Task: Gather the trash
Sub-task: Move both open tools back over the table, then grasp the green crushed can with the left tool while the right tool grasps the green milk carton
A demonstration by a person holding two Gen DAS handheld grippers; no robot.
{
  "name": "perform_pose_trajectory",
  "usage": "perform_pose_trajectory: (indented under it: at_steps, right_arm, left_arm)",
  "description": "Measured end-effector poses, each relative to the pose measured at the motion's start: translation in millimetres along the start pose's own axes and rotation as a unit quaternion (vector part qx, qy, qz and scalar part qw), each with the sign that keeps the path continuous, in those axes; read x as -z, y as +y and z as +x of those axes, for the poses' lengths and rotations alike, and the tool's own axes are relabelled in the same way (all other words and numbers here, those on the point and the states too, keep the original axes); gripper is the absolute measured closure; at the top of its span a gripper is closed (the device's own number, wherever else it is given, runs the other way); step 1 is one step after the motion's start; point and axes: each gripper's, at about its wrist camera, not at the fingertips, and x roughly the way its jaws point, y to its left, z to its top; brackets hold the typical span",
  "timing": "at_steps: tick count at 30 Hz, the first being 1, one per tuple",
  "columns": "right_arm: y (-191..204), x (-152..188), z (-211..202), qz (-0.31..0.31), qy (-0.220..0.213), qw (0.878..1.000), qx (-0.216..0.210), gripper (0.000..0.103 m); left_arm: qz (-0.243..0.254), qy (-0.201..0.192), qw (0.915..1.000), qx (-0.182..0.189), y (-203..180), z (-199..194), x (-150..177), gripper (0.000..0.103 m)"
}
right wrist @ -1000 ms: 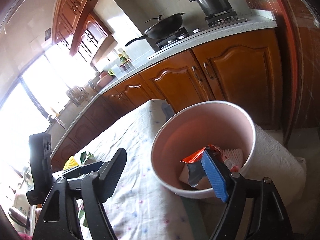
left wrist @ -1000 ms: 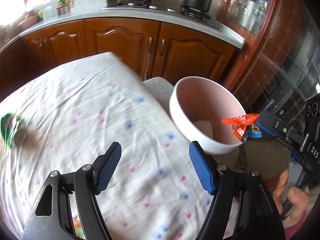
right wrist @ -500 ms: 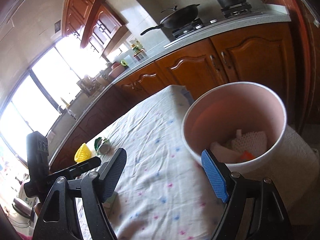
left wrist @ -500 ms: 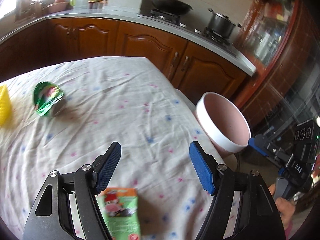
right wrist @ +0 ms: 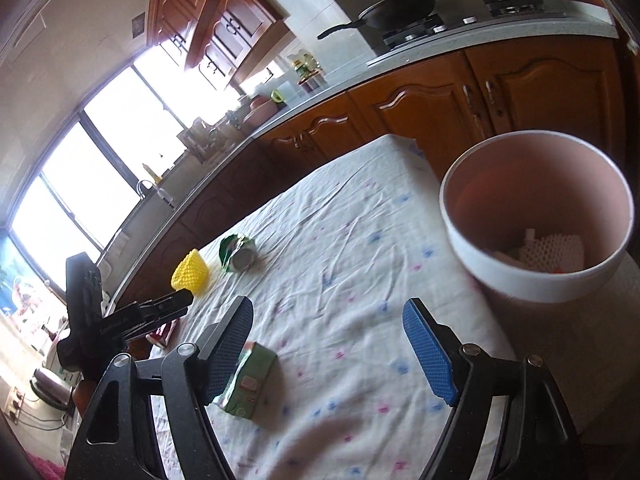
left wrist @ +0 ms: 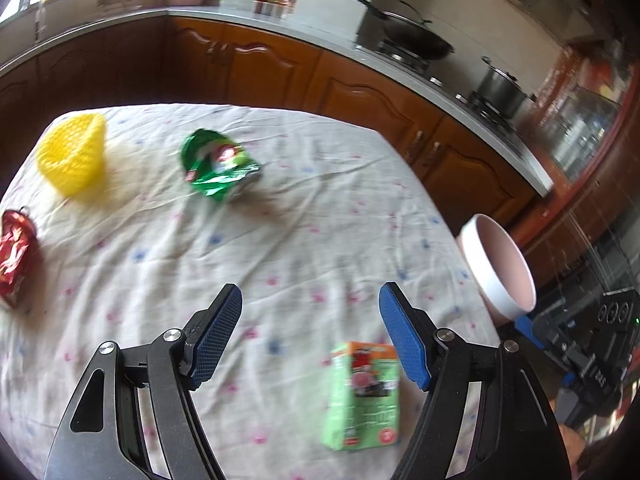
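Left tongs (left wrist: 310,334) wide apart, empty, angled down over the floral-clothed bench (left wrist: 280,240), green juice carton (left wrist: 364,396) lower right, right tongs (right wrist: 328,350) likewise gaping, empty, pink round bin (right wrist: 536,216) right

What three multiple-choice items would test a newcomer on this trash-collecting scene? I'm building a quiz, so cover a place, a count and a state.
1. Where is the pink bin?
A. In the middle of the table
B. Beside the table's edge
C. On the kitchen counter

2. How many trash items lie on the tablecloth?
A. Two
B. Four
C. Six

3. What state is the left hand-held gripper in?
A. Open and empty
B. Shut on the green carton
C. Shut on the yellow net

Answers:
1. B, its rim sits just off the cloth's edge.
2. B: the green carton, green wrapper, yellow net and red wrapper.
3. A, its pads stand apart with only cloth between them.
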Motion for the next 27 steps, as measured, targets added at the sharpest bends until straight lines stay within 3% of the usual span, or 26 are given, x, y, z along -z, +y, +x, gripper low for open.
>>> perform_pose_trajectory:
  at_steps: [12, 16, 19, 21, 27]
  right_arm:
    - [58.1, 38.6, 33.8, -0.037, 0.067, 0.997, -0.029, 0.023]
    - [79.6, 52.2, 46.1, -0.047, 0.089, 0.994, -0.03, 0.017]
    - [95.3, 61.1, 56.8, -0.061, 0.101, 0.993, -0.015, 0.016]
    - [104.5, 66.3, 65.4, -0.074, 0.106, 0.992, 0.011, 0.016]
    - [113.7, 71.5, 89.2, -0.082, 0.116, 0.989, 0.033, 0.016]
  left_arm:
    - [-0.039, 0.002, 0.9991, -0.018, 46.0, -4.3, 8.4, 0.03]
    - [-0.054, 0.002, 0.9983, -0.02, 59.8, -5.6, 10.3, 0.029]
    - [-0.063, 0.003, 0.9978, -0.021, 67.5, -4.2, 7.6, 0.028]
    - [-0.065, 0.005, 0.9977, -0.019, 70.5, -1.3, 4.0, 0.022]
    - [-0.07, 0.013, 0.9973, -0.02, 75.2, 15.8, -15.7, 0.021]
